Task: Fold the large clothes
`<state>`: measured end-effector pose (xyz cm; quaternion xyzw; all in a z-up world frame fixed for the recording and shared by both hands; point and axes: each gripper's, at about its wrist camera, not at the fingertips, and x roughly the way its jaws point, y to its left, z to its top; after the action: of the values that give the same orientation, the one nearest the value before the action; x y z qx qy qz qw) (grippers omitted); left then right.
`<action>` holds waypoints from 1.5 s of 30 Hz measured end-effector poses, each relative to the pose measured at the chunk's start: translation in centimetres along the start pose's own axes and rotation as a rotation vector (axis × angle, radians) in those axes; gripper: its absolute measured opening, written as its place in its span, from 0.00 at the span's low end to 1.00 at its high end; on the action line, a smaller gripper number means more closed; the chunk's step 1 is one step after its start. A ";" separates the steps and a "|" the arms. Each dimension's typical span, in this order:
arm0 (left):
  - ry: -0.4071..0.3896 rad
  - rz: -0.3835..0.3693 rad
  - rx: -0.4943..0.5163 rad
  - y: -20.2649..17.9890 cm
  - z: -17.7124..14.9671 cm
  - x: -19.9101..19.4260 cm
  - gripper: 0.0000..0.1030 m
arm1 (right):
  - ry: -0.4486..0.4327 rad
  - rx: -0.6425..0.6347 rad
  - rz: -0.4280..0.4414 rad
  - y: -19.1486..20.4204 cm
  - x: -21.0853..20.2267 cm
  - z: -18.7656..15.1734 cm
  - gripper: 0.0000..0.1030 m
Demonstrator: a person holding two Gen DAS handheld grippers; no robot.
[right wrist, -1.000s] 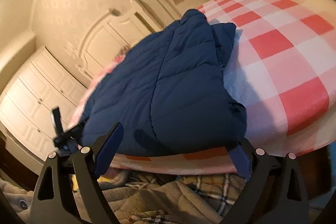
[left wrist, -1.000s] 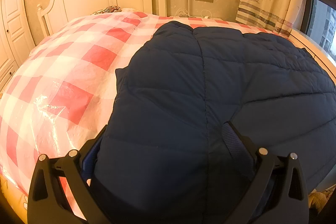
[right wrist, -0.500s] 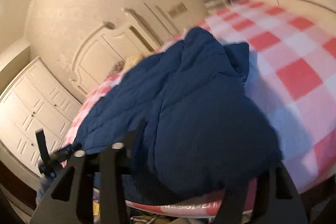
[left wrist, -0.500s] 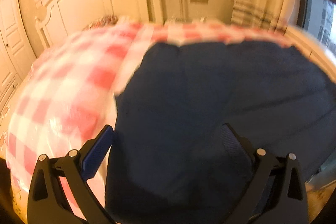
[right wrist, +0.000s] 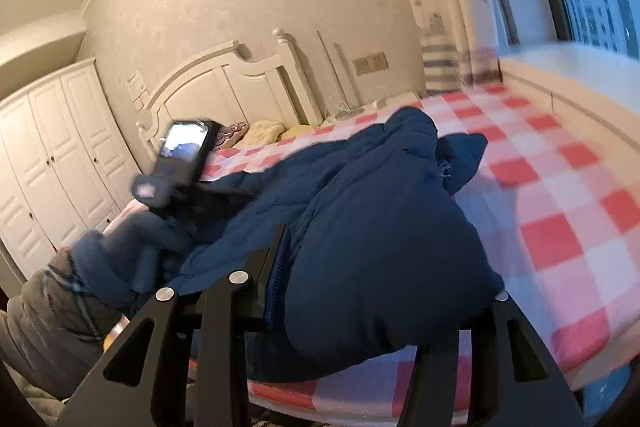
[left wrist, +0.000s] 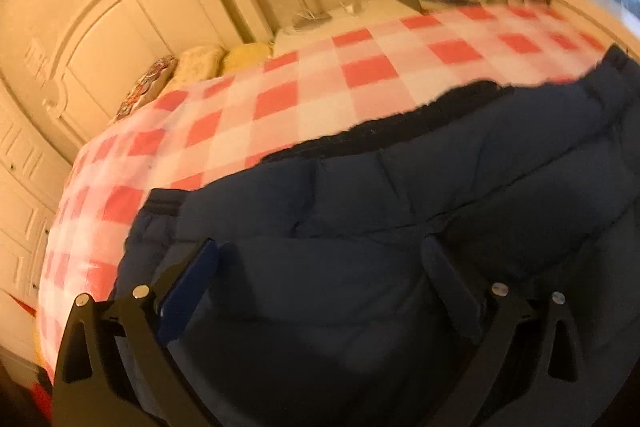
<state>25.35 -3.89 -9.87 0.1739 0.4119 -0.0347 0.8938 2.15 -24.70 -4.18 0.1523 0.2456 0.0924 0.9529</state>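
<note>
Navy quilted puffer coat [right wrist: 380,227] bunched on bed; right tool [right wrist: 380,311] just closed on hem, left tool [left wrist: 320,275] probably wide.

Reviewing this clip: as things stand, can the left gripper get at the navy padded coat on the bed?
Probably yes. The left gripper hangs right over the navy padded coat, its open jaws spread above the quilted fabric with nothing between them and it. The coat lies on the checked bedspread, and no other thing blocks the way.
</note>
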 end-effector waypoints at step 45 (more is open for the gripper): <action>-0.109 -0.279 -0.004 14.3 -3.2 -0.8 0.98 | 0.205 -1.131 0.355 35.2 13.0 -10.9 0.81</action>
<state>25.46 10.57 -7.17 0.1110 0.3829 -0.1672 0.9017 4.38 14.16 -7.21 -0.3494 0.2197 0.3806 0.8275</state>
